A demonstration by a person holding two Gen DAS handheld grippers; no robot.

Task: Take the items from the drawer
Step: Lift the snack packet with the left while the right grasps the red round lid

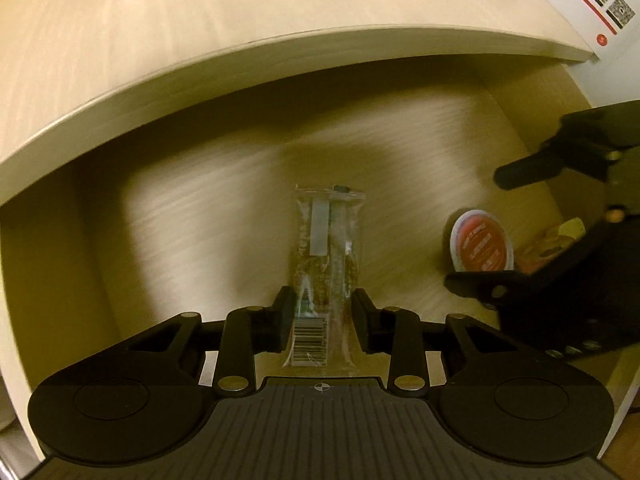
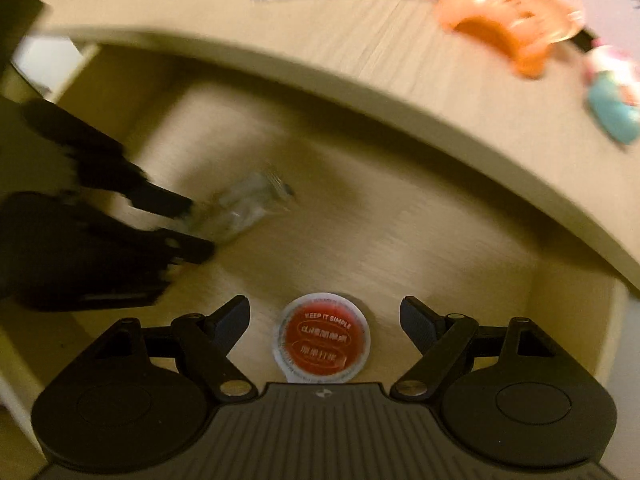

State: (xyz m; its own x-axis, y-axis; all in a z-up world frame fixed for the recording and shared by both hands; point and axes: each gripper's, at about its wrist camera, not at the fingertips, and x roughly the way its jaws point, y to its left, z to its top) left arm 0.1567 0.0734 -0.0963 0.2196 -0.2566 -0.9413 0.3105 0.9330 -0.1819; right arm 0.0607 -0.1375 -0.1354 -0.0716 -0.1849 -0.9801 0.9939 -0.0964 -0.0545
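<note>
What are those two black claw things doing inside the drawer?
A person is taking things out of an open drawer, with a grabber in each hand. The left gripper has its fingers on both sides of a clear plastic packet, close against it; whether they squeeze it yet is hard to tell. The right gripper is wide open over a little round cup with a red lid, not touching it. Other things already lie on the tabletop above.

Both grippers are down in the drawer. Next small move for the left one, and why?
Probably close the left gripper a little more: its fingers already flank the clear packet near its barcode end, with a sliver of gap apparently left on each side.
</note>
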